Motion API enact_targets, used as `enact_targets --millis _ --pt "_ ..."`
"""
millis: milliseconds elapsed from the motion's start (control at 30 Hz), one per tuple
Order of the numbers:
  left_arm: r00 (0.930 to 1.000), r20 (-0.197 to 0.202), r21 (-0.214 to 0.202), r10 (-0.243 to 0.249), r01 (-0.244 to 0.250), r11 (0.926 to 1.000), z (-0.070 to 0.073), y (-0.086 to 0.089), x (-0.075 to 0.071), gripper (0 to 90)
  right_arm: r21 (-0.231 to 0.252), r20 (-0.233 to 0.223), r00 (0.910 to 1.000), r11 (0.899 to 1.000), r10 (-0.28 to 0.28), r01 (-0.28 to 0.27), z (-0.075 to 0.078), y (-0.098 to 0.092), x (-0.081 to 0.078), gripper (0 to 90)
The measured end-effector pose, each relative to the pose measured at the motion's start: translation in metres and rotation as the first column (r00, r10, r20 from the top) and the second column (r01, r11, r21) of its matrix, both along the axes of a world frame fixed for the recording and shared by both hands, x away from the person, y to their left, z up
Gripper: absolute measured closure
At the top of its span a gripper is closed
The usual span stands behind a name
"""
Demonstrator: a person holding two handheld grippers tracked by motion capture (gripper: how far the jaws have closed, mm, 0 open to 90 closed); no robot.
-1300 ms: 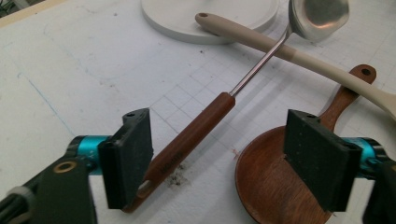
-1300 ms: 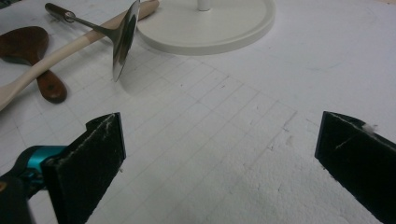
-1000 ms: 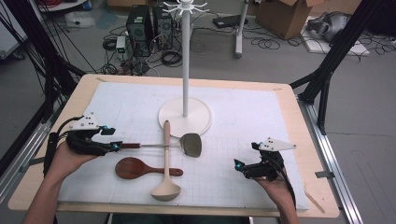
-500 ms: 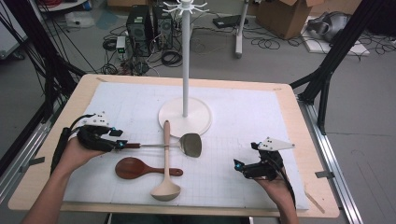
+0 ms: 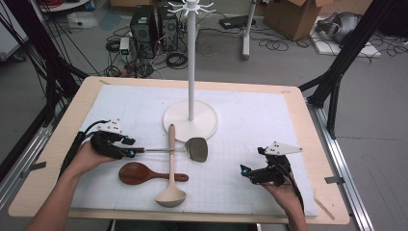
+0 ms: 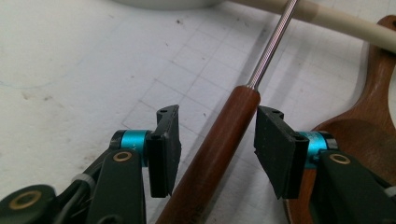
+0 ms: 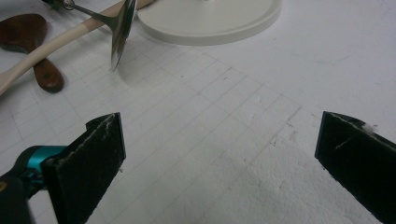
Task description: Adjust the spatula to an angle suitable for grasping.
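On the mat: metal spatula [image 5: 195, 148] lies flat, its shaft crossing over the cream ladle [image 5: 170, 192].
Left gripper [image 6: 217, 149]: jaws just narrowed around the spatula's wooden handle [image 6: 219, 144], pads not clamped yet, lined up for pickup.
Right gripper [image 7: 219, 158]: wide open, empty, parked clear.
Rack [image 5: 191, 86]: probably where utensils hang.

I am sitting at a wooden table [image 5: 57, 144] that is standing on a grey floor [image 5: 375, 106]. Behind it, computer boxes [image 5: 153, 25], cables [image 5: 175, 60] and a cardboard box [image 5: 293, 17] are lying under even light.
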State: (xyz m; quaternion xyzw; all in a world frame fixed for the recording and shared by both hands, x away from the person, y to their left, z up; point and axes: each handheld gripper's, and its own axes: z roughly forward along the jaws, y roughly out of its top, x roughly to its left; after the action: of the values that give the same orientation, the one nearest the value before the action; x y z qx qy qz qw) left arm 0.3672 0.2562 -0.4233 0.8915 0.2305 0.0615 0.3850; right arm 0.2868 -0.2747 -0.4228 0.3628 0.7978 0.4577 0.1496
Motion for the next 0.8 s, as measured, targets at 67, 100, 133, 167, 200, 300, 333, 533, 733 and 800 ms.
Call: enact_targets --millis 67,100,133,167,200,300,333,533,733,800 --pt "0.9997 -0.023 0.007 -0.008 0.008 0.9999 -0.004 -0.001 0.002 50.8 0.0 0.0 1.0 1.0 -0.001 0.001 0.0 0.001 0.0 0.8" --pt "0.9994 -0.031 0.011 -0.015 0.015 0.9998 -0.006 -0.002 0.003 51.2 -0.002 -0.003 1.0 1.0 0.004 -0.004 0.0 0.001 0.0 0.8" --pt "0.9992 -0.038 0.017 -0.014 0.014 0.9997 -0.007 -0.002 0.004 51.7 -0.002 -0.004 1.0 1.0 0.003 -0.003 0.0 0.001 0.0 0.8" --pt "0.9993 -0.035 0.027 -0.011 0.012 0.9996 -0.009 -0.003 0.004 51.7 -0.002 -0.004 1.0 1.0 0.003 -0.003 0.0 0.001 0.0 0.8" --pt "0.9993 -0.034 0.035 -0.016 0.017 0.9993 -0.009 -0.003 0.005 52.5 -0.001 -0.004 1.0 1.0 0.003 -0.003 0.0 0.002 0.0 0.7" --pt "0.9987 -0.041 0.026 -0.029 0.031 0.9992 -0.012 -0.004 0.006 53.4 0.001 -0.003 1.0 1.0 0.0 0.0 0.0 0.001 0.0 0.8" --pt "0.9986 -0.04 0.025 -0.034 0.035 0.9991 -0.012 -0.004 0.006 53.9 0.002 -0.006 1.0 1.0 -0.004 0.004 -0.001 0.0 0.0 0.7" --pt "0.9984 -0.034 0.023 -0.045 0.046 0.9987 -0.012 -0.004 0.007 55.2 0.008 -0.004 1.0 1.0 -0.005 0.005 0.0 -0.001 -0.001 0.7" --pt "0.9984 -0.017 0.029 -0.053 0.054 0.9981 -0.012 -0.004 0.006 56.3 0.009 -0.003 1.0 1.0 -0.002 0.002 0.0 0.001 0.0 0.7" --pt "0.9983 -0.015 0.03 -0.056 0.057 0.998 -0.012 -0.004 0.006 56.7 0.006 -0.002 1.0 1.0 0.002 -0.002 0.0 0.002 0.0 0.8"
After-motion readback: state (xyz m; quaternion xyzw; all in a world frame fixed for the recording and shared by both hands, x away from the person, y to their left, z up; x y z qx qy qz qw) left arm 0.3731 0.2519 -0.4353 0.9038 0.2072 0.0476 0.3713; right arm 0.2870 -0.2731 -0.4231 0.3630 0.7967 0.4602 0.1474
